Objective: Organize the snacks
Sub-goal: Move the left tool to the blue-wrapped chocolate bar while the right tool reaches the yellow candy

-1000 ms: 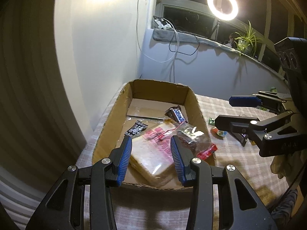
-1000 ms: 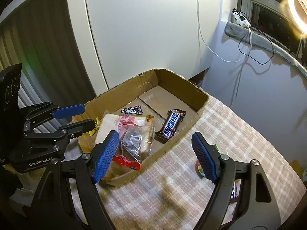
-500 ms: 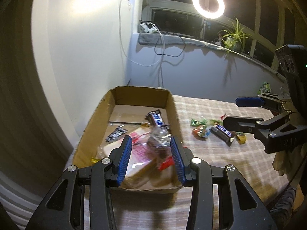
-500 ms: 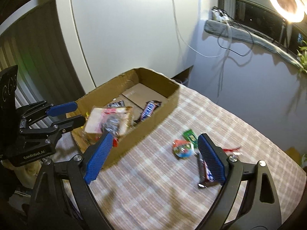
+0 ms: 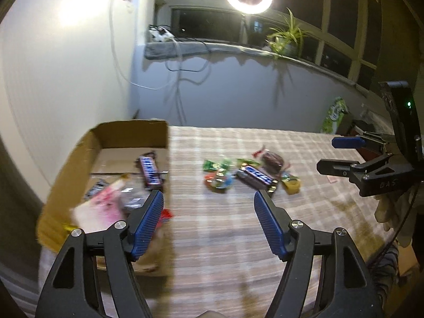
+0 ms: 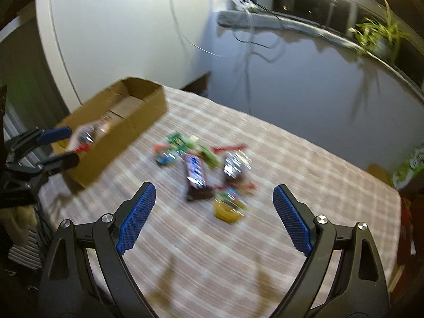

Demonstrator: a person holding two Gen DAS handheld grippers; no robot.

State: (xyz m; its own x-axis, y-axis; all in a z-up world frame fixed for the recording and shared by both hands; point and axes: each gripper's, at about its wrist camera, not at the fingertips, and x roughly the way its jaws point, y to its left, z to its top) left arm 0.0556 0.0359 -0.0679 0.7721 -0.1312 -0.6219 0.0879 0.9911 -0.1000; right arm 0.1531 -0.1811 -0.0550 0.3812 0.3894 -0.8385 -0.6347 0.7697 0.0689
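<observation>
Left wrist view: the left gripper (image 5: 209, 221) is seen with its jaws opening and nothing between them, above the checked tablecloth (image 5: 225, 259) just beside the cardboard box (image 5: 66, 175), which already holds a chocolate bar (image 5: 149, 169) and a pink packet (image 5: 102, 206). Farther off, the loose snacks (image 5: 251, 175) lie clustered mid-table, and the right gripper (image 6: 213, 218) is held spread wide and empty just short of them. Because the wrappers overlap, two could be pinched at once or a slick one squeezed out sideways.
</observation>
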